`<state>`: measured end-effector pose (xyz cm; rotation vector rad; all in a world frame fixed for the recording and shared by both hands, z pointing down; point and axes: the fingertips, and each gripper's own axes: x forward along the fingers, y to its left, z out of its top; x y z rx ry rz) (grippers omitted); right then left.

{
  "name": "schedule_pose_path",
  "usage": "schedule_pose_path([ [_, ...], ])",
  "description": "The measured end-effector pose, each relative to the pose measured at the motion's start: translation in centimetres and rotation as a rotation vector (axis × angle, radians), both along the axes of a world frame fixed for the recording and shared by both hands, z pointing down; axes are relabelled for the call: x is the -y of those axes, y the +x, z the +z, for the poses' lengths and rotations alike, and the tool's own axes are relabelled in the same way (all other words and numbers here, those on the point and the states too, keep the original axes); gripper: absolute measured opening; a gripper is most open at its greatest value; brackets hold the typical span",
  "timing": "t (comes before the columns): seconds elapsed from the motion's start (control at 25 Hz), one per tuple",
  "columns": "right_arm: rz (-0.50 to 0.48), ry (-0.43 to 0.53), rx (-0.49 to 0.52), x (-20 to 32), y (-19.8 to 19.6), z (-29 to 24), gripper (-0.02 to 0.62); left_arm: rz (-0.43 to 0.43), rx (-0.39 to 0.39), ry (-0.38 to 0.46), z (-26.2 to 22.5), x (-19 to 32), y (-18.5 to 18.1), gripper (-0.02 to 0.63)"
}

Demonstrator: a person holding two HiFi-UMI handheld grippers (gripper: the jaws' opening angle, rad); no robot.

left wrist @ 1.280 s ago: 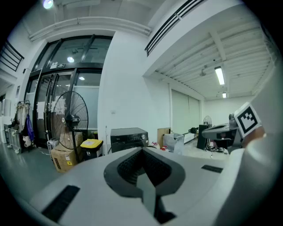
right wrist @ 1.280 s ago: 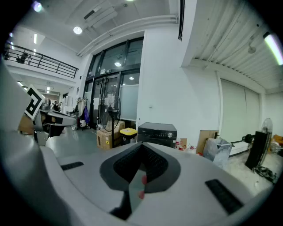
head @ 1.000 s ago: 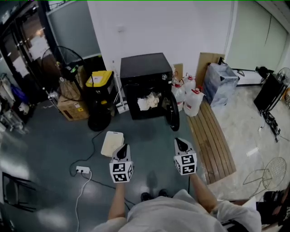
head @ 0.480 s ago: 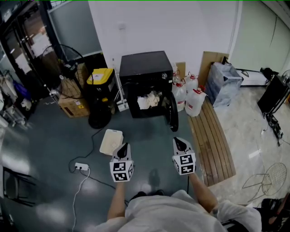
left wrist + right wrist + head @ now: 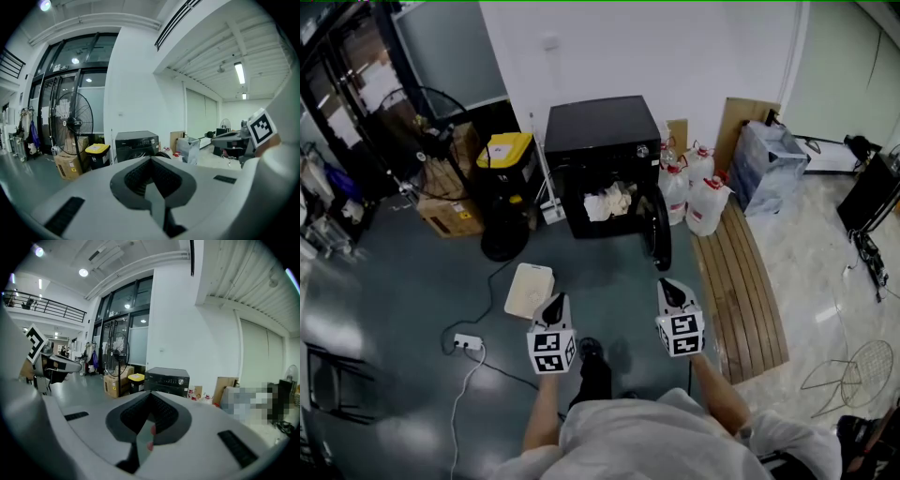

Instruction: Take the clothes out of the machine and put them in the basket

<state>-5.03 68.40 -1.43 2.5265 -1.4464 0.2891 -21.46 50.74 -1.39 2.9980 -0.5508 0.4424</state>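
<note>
**Clothes in the machine, both claws closed and empty**

The clothes (image 5: 609, 202) lie as a pale, crumpled heap inside the black machine (image 5: 602, 141). The machine stands at the far edge of the floor (image 5: 422, 272), against the white wall. Its door (image 5: 658, 232) hangs open to the right of the mouth, so access is clear.

The left claw (image 5: 554, 304) and the right claw (image 5: 667, 286) are both pressed together with nothing between the jaws. They are held level, side by side, well short of the machine.

A pale rectangular container, taken to be the basket (image 5: 531, 291), sits on the floor just ahead of the left claw.

**Handling (judgement):** The load looks soft and limp, probably light, and will sag and trail when lifted. A raised fold at the front of the heap is the best place to grip, pinching through several layers so that nothing slips out.

**Orientation:** The heap has no firm long axis. It spreads slightly wider than tall across the mouth, with its bulged face turned out towards the person.
</note>
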Motion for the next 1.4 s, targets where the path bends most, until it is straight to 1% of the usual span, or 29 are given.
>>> schedule_pose_path([
  [0.2, -0.007, 0.007, 0.002, 2.8, 2.2, 0.5, 0.023, 0.018, 0.002, -0.015, 1.2, 2.5, 2.8, 0.017],
  [0.32, 0.003, -0.004, 0.007, 5.2, 4.0, 0.8, 0.023, 0.032, 0.007, -0.025, 1.6, 5.0, 4.9, 0.017],
  [0.64, 0.014, -0.034, -0.002, 15.0, 9.2, 0.9, 0.023, 0.064, -0.006, -0.073, 2.3, 14.4, 11.0, 0.017],
  [0.96, 0.043, -0.041, -0.031, 25.4, 14.4, -0.8, 0.023, 0.113, -0.024, -0.069, 1.0, 25.4, 17.9, 0.017],
  [1.16, 0.071, -0.064, -0.031, 29.7, 17.1, -0.5, 0.023, 0.147, -0.023, -0.07, 1.3, 30.3, 21.7, 0.017],
  [1.4, 0.093, -0.082, -0.031, 33.3, 20.0, 0.2, 0.023, 0.18, -0.015, -0.074, 2.2, 34.5, 25.2, 0.017],
])
